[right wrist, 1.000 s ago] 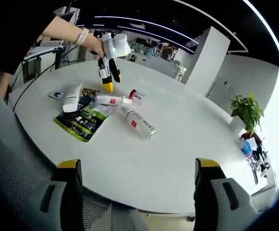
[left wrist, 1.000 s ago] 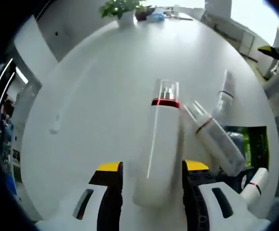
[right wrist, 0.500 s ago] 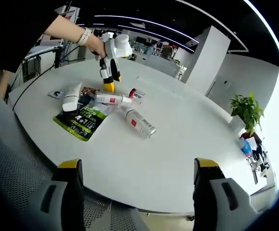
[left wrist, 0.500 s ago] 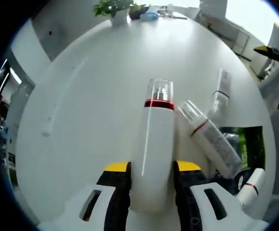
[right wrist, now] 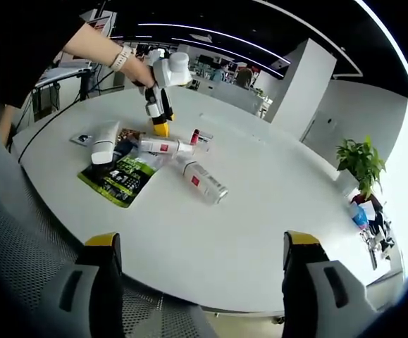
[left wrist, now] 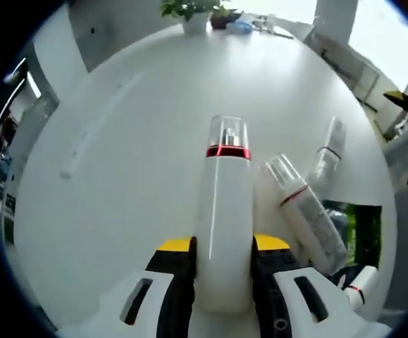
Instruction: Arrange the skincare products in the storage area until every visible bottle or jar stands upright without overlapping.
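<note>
Left hand-held gripper [left wrist: 221, 264] clamped on white pump bottle [left wrist: 223, 225], lying on desk [left wrist: 119, 176], long axis along jaws, cap far. Right hand-held gripper [right wrist: 196, 282] wide open, empty, well apart. Left does uprighting.

large white "4+1" on the green and black packet [right wrist: 119, 176], its smaller print illegible

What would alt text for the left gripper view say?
The left gripper clamps a white pump bottle with a red band and clear cap, over a round white table. A clear-capped bottle lies beside it.
</note>
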